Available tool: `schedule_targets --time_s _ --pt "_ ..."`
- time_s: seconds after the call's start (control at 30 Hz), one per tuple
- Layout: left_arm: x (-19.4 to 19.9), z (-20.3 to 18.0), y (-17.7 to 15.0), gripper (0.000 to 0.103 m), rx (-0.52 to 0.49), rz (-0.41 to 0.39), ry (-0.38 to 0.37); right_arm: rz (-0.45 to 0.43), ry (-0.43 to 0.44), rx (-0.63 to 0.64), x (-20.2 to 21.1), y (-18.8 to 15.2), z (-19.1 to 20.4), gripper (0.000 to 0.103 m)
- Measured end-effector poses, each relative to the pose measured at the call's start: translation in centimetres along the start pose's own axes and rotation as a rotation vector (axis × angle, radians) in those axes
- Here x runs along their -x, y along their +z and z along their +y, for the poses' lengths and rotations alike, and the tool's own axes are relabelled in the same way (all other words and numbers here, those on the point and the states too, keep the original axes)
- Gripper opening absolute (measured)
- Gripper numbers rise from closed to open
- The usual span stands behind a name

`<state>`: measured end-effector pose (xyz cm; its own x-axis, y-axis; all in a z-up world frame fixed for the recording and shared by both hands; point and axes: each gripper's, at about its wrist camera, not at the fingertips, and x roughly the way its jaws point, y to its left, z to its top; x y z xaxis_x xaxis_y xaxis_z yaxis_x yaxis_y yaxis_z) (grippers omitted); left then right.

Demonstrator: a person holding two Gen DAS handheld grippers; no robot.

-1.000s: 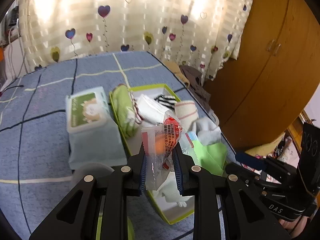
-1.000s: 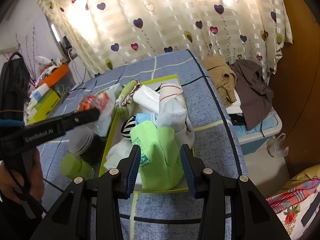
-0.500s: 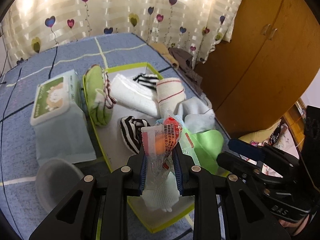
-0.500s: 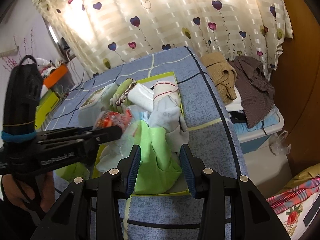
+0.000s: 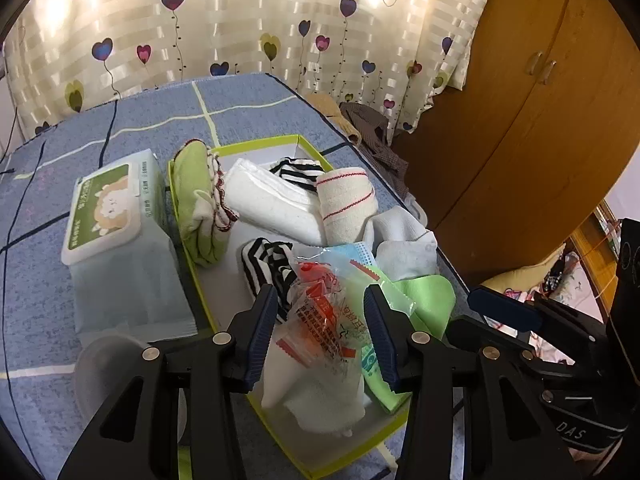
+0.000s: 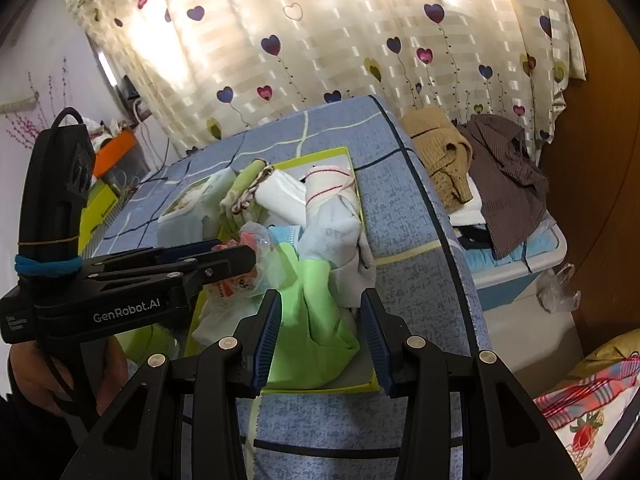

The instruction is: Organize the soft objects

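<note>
Left gripper [image 5: 320, 332] over shallow white tray with lime-green rim [image 5: 256, 152], jaws opening, crinkly clear plastic packet with red-orange print [image 5: 320, 312] between them, lying on white cloth in tray, pads not pressing it. Right gripper [image 6: 320, 336] spread apart, holding nothing, above light green folded cloth [image 6: 316, 320] at tray's near end

heart curtain [image 5: 280, 20] | wooden wardrobe [image 5: 520, 120] | blue checked bedspread [image 5: 240, 100]

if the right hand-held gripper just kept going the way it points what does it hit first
Most likely the light green cloth in the yellow-green box, which lies right between and ahead of the right hand-held gripper; depth is hard to judge.
</note>
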<state>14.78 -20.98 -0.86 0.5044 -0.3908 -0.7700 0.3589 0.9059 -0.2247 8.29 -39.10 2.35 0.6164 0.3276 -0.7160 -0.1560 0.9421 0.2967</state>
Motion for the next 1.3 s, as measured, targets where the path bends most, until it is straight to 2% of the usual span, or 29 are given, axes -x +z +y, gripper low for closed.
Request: schedule_targets --time_s 0.37,0.5,0.7,1.3 --pt "3.2 0.0 -0.9 0.046 0.002 -0.044 0.003 -0.016 -0.022 0.037 1.6 0.1 1.8 0.040" --pt "4.9 -0.1 -1.8 0.046 0.007 -0.059 0.013 -0.014 -0.033 0.068 2.2 -0.2 3.1 0.050" --pt "7.2 0.0 -3.1 0.046 0.023 -0.083 0.030 -0.007 -0.047 0.107 2.9 -1.0 5.2 0.056" --pt "11.5 0.8 -7.0 0.046 0.025 -0.125 0.121 0.014 -0.055 0.178 3.9 -3.3 9.7 0.061"
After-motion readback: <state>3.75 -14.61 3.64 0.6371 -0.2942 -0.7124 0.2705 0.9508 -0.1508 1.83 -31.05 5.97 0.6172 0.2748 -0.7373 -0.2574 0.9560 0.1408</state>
